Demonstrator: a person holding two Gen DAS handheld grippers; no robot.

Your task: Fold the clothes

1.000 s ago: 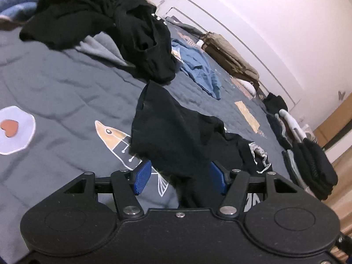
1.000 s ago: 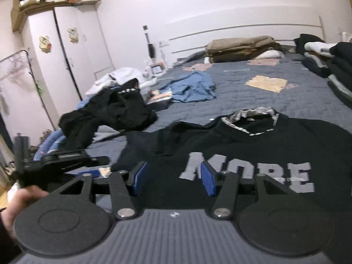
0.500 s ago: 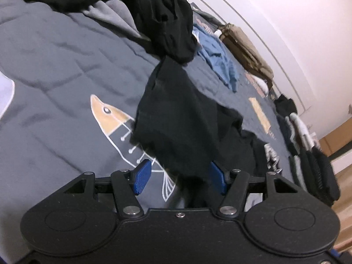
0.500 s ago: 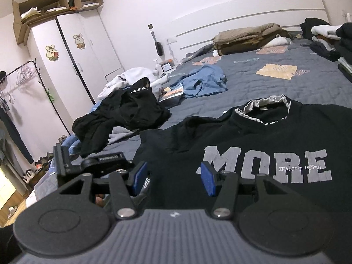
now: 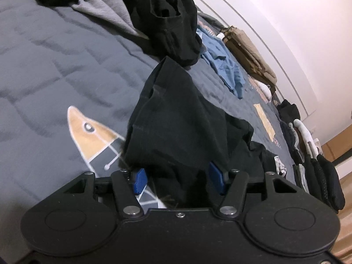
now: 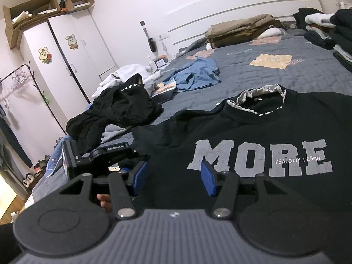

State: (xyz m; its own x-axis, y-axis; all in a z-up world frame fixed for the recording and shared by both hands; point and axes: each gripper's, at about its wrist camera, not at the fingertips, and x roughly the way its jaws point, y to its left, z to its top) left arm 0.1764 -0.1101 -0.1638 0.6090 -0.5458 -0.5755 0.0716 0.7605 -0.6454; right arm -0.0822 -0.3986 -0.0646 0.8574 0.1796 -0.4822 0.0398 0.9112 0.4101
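In the left wrist view, the left gripper (image 5: 178, 179) has its blue pads about half apart and the jaws are closing; black cloth of the sweatshirt's sleeve (image 5: 176, 123) bunches up between them and drapes over the tips, but whether the pads already press it I cannot tell. The sleeve rises from the jaws toward twelve o'clock. At nine o'clock of it, a fish picture (image 5: 92, 136) shows on the grey quilt (image 5: 44, 66). Farther off at twelve o'clock lies a heap of black clothes (image 5: 167, 22), with a blue garment (image 5: 226, 70) at one o'clock and folded tan bedding (image 5: 248, 50) beyond it. Stacked dark clothes (image 5: 319, 176) sit at three o'clock.

In the right wrist view, the right gripper (image 6: 173, 180) stands about half open, its pads apart over the lower front of the black sweatshirt (image 6: 242, 132), gripping nothing that I can see. The sweatshirt lies flat on the quilt, chest up, grey letters reading MORE at two o'clock of the jaws and its collar (image 6: 261, 96) at one o'clock. At nine o'clock the left gripper (image 6: 123, 165) sits at the sweatshirt's sleeve, a hand (image 6: 104, 202) beneath it. Farther at eleven o'clock are the black heap (image 6: 116, 112) and a white wardrobe (image 6: 66, 61).
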